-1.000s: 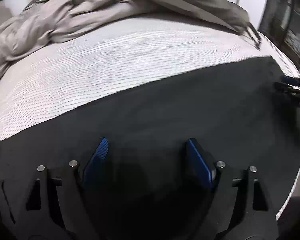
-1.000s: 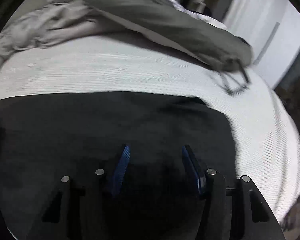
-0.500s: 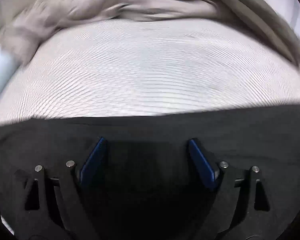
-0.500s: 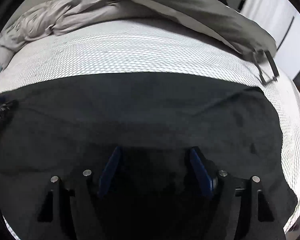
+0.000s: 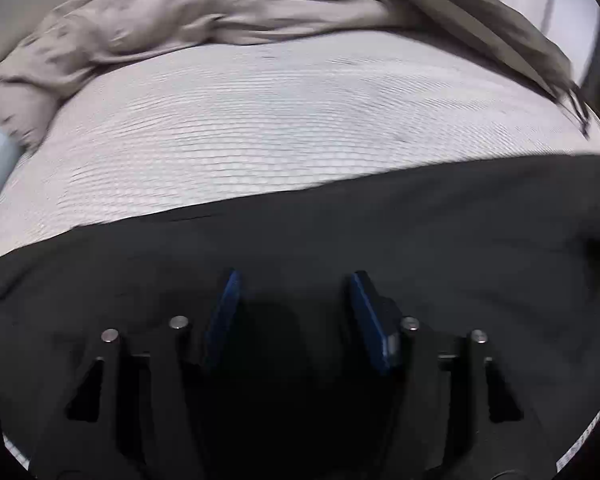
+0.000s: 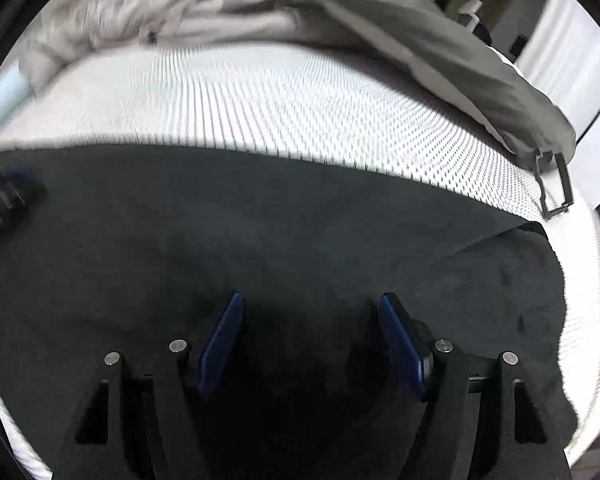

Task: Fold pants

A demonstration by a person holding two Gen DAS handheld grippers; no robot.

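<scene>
the black soft-fabric pants lie flat on the white mesh-textured bed. my left tool is closing over the cloth, pads not yet pinching; my right tool stands apart. i should pinch both near-edge layers evenly.

A white textured mattress carries a crumpled grey duvet beside a white wall.
</scene>
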